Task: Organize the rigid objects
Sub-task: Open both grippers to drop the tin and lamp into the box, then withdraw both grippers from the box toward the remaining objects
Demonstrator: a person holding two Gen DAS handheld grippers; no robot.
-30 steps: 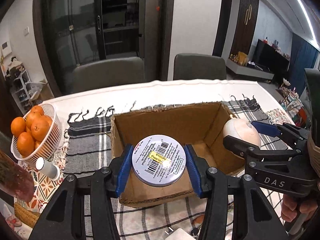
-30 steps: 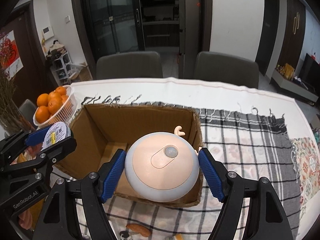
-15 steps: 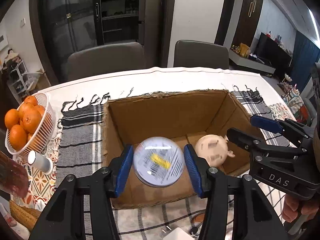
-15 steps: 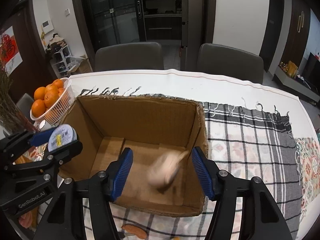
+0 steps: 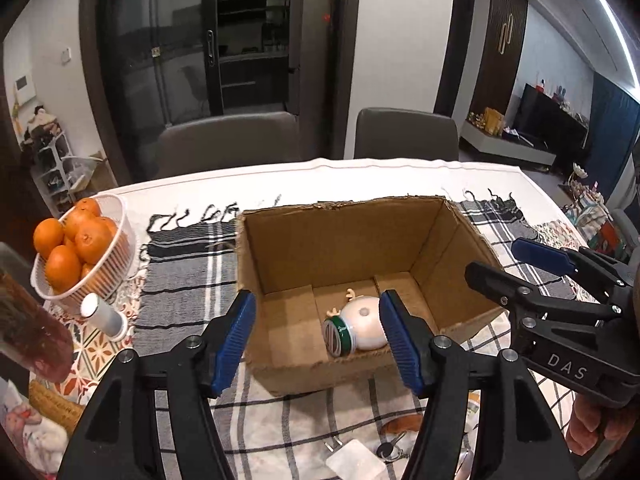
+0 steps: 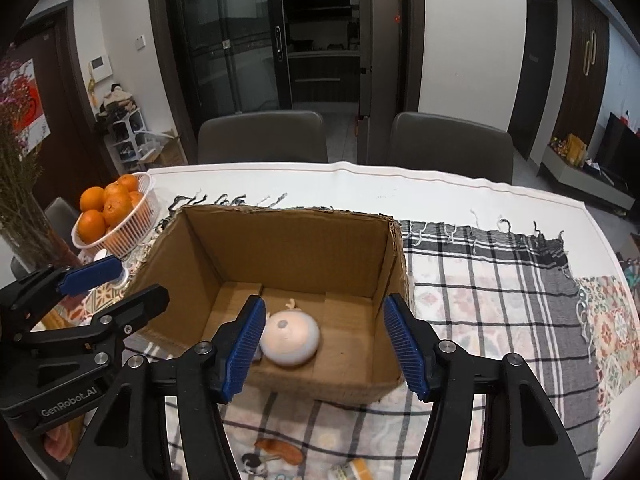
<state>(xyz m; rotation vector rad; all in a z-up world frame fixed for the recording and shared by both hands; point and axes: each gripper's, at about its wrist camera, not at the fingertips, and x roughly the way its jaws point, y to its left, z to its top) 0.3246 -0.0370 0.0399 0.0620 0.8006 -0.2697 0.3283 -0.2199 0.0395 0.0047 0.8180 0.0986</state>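
Note:
An open cardboard box [image 5: 304,236] [image 6: 288,240] stands on the checked cloth. On its floor lie a round pink-and-white toy with small antlers [image 5: 366,320] [image 6: 292,338] and a round tin on its edge [image 5: 338,336], touching the toy's left side. My left gripper [image 5: 318,338] is open and empty above the box's near wall. My right gripper [image 6: 324,346] is open and empty above the same wall. Each gripper shows in the other's view: the right [image 5: 540,268], the left [image 6: 104,280].
A white basket of oranges [image 5: 76,252] [image 6: 114,212] and a small white cylinder [image 5: 104,316] stand left of the box. Small items lie near the front edge: a white charger [image 5: 354,460], keys [image 6: 256,462], a small bottle [image 6: 352,470]. Dried flowers [image 6: 20,208] stand at far left.
Both grippers opened and dropped their loads into the box: the tin from the left, the toy from the right. Both now lie on the box floor, and the grippers have pulled back and risen.

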